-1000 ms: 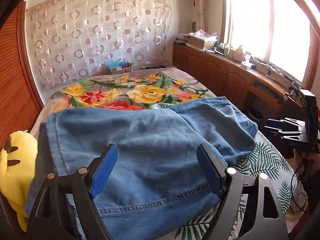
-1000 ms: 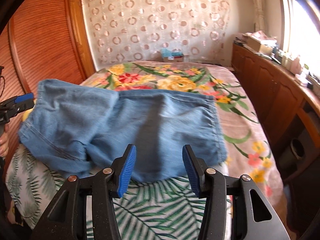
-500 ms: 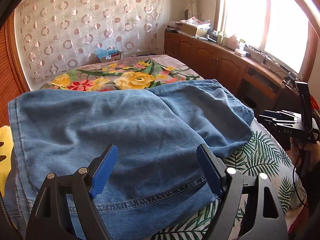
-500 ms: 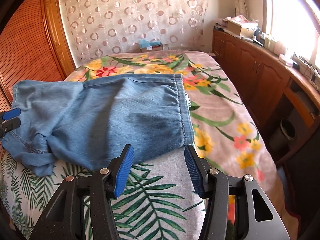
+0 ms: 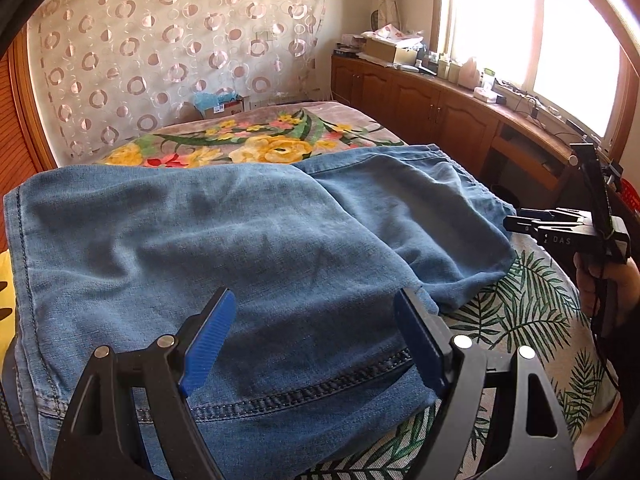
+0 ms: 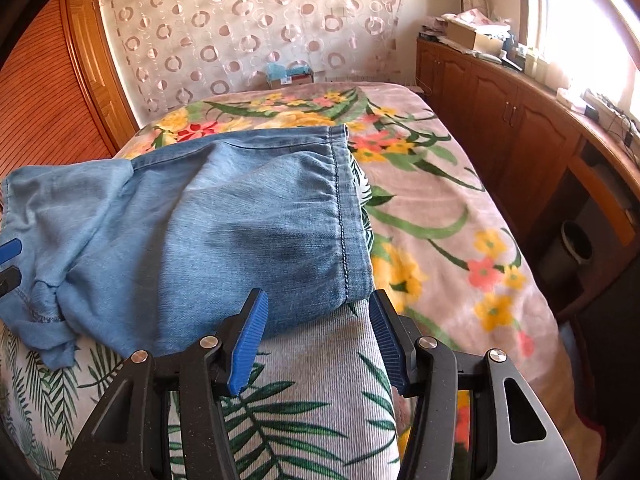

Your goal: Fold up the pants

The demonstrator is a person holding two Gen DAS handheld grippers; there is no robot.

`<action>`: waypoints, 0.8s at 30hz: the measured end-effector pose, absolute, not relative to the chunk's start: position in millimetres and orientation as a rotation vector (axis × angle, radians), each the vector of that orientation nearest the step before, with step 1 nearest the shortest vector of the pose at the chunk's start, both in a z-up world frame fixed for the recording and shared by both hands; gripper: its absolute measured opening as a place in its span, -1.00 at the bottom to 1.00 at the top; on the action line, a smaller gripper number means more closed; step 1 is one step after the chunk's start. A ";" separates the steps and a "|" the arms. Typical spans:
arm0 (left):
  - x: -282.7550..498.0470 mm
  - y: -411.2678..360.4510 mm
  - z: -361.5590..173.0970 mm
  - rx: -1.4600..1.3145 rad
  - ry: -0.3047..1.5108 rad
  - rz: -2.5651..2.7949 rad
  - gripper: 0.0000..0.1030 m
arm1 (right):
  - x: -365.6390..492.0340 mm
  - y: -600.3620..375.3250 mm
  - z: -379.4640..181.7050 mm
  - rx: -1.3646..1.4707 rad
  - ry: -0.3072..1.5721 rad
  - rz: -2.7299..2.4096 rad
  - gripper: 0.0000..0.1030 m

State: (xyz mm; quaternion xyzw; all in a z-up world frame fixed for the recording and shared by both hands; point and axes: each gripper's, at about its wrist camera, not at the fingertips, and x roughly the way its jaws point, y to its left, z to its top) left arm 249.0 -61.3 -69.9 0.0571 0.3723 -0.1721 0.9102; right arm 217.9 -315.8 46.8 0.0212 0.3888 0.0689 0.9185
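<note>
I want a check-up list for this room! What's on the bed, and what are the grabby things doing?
Surface: bed under a flowered blanket, with a palm-leaf cover at the near end.
Job's things: blue denim pants lying rumpled across the bed, hems showing.
Clutter: yellow plush toy at the left edge; blue-topped box past the bed.
Grippers: left tool open above the pants; right tool open at the pants' near corner, gripping nothing.
Cables: black cord hanging from the right tool by the hand.
Surroundings: circle-pattern curtain, wooden cabinets, bright window.
</note>
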 end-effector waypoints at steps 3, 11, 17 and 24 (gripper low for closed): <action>249.1 -63.0 -72.7 0.115 0.771 -0.353 0.59 | 217.4 -313.3 46.3 0.049 0.802 0.139 0.05; 248.6 -64.8 -76.0 0.120 0.779 -0.354 0.59 | 223.3 -315.4 46.8 0.035 0.803 0.119 -0.30; 246.8 -64.8 -77.2 0.131 0.782 -0.351 0.59 | 218.9 -315.8 49.5 0.011 0.768 0.109 -0.83; 243.6 -59.2 -68.8 0.130 0.765 -0.341 0.59 | 205.9 -315.0 58.2 0.013 0.715 0.125 -0.89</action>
